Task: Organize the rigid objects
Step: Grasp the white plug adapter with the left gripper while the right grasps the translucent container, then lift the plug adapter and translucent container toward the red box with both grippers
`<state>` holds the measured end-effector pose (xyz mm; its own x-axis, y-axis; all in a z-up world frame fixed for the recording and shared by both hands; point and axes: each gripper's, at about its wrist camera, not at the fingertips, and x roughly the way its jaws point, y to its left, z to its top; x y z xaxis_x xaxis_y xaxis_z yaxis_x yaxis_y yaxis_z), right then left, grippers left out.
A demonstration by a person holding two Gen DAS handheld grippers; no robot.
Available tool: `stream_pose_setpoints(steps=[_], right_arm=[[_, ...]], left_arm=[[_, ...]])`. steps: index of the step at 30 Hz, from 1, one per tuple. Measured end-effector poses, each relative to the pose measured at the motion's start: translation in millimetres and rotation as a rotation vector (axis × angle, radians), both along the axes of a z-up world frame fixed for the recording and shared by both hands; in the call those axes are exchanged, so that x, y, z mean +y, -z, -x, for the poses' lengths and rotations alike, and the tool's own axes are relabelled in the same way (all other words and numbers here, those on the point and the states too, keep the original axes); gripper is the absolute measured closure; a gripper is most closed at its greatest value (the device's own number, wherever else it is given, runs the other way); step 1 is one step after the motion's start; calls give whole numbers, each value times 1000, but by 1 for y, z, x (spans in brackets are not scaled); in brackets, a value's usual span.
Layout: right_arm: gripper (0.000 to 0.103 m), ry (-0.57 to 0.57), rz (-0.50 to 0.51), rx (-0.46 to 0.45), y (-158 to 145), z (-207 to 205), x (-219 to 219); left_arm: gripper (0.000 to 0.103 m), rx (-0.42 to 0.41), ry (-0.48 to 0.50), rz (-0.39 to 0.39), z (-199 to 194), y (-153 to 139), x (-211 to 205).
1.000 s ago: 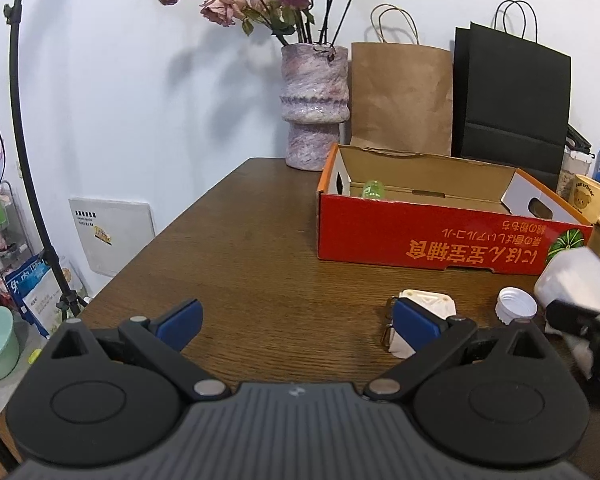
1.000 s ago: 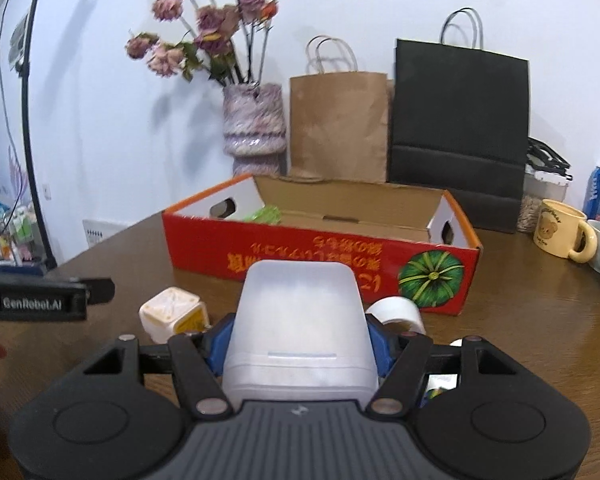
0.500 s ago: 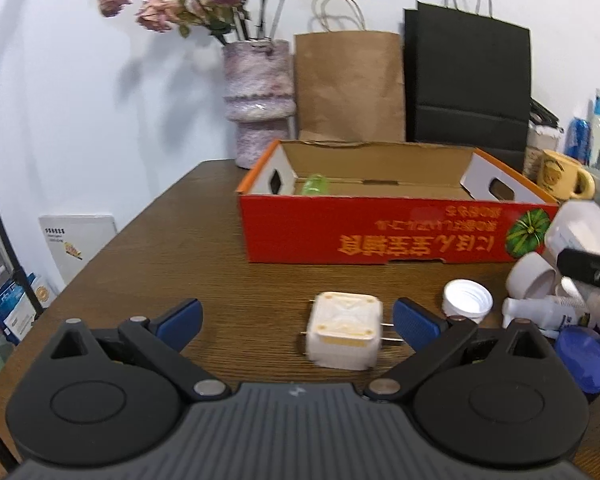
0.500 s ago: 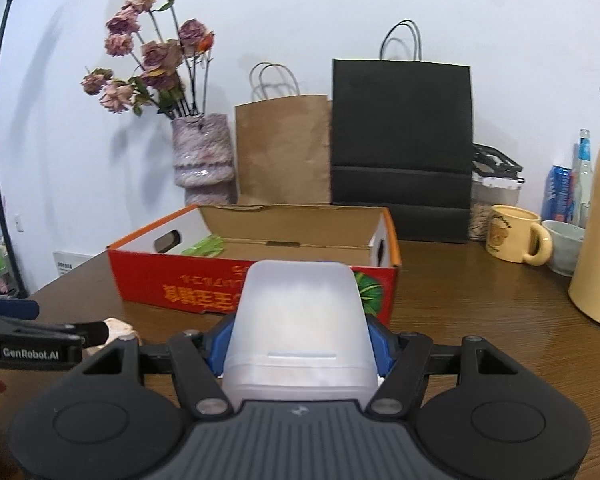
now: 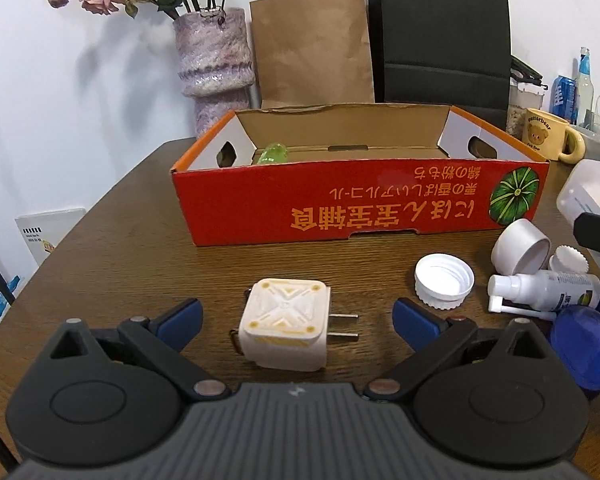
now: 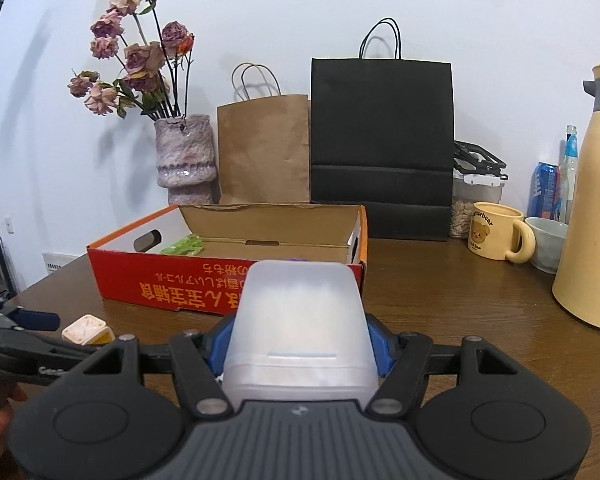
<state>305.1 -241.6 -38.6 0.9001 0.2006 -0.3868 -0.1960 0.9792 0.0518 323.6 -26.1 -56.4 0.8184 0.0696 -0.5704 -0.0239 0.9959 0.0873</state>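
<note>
A cream plug adapter (image 5: 283, 322) with two metal prongs lies on the wooden table, between the wide-spread fingers of my open left gripper (image 5: 296, 316), touching neither. My right gripper (image 6: 298, 344) is shut on a translucent white plastic container (image 6: 300, 320), held above the table in front of the red cardboard box (image 6: 172, 276). The same container (image 5: 586, 196) shows at the right edge of the left wrist view. The red box (image 5: 340, 204) holds a green item (image 5: 272, 153) at its left end. The left gripper (image 6: 28, 320) appears at the lower left of the right wrist view, beside the adapter (image 6: 88, 330).
Right of the adapter lie a white screw cap (image 5: 444, 282), a white cup-shaped lid (image 5: 520, 246), a small spray bottle (image 5: 544, 290) and a blue lid (image 5: 584, 350). A vase (image 6: 186, 158), paper bags (image 6: 380, 148), a yellow mug (image 6: 498, 230) and a cream jug (image 6: 594, 200) stand behind and right.
My left gripper has swung right and lower until the adapter sits centred between its fingers. My right gripper has carried the container to the right, toward the box's right end.
</note>
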Motion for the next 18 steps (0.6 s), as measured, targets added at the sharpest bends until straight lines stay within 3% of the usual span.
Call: stream_pose_setpoints(steps=[3, 7, 12, 18], right_arm=[[38, 3, 2, 4, 1, 0, 1], [38, 4, 0, 6, 1, 0, 1], [38, 5, 4, 9, 2, 0, 2], [38, 4, 9, 6, 2, 1, 3]], left_arm=[[0, 13, 2, 9, -3, 2, 1], [9, 33, 2, 29, -5, 4, 4], [33, 35, 3, 29, -4, 4, 4], [34, 27, 16, 37, -1, 3, 5]])
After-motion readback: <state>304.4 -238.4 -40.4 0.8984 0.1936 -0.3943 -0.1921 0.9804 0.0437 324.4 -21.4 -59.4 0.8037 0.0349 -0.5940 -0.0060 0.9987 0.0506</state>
